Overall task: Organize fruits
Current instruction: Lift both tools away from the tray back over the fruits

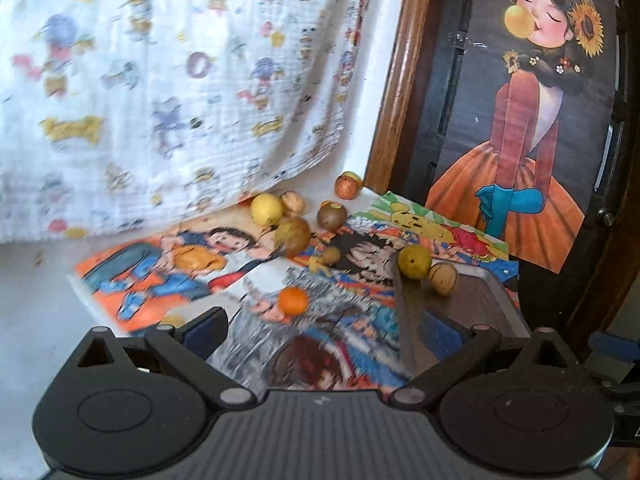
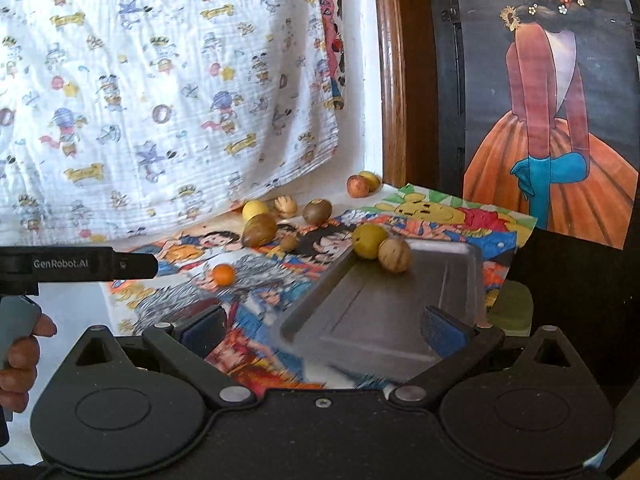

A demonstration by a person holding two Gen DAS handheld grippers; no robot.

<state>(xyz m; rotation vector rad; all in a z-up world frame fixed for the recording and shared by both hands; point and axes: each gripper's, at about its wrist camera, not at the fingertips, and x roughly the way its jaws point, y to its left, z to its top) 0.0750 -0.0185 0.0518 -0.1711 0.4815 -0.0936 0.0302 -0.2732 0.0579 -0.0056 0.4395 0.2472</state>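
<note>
Two fruits, a green pear and a striped melon, touch at the far edge of the metal tray, whose long axis runs away from the cameras; other fruits, an orange among them, lie scattered across the cartoon posters; left gripper and right gripper both gape empty; the left one's side reads "GenRobot.AI".

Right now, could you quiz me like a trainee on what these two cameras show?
1. How many fruits lie in the metal tray?
2. True or false: the small orange fruit is inside the tray.
3. The right gripper has its fingers: A) open, holding nothing B) shut on a fruit

Key: 1. Two, a green-yellow fruit and a tan striped one. 2. False; it sits on the cartoon poster. 3. A.
</note>
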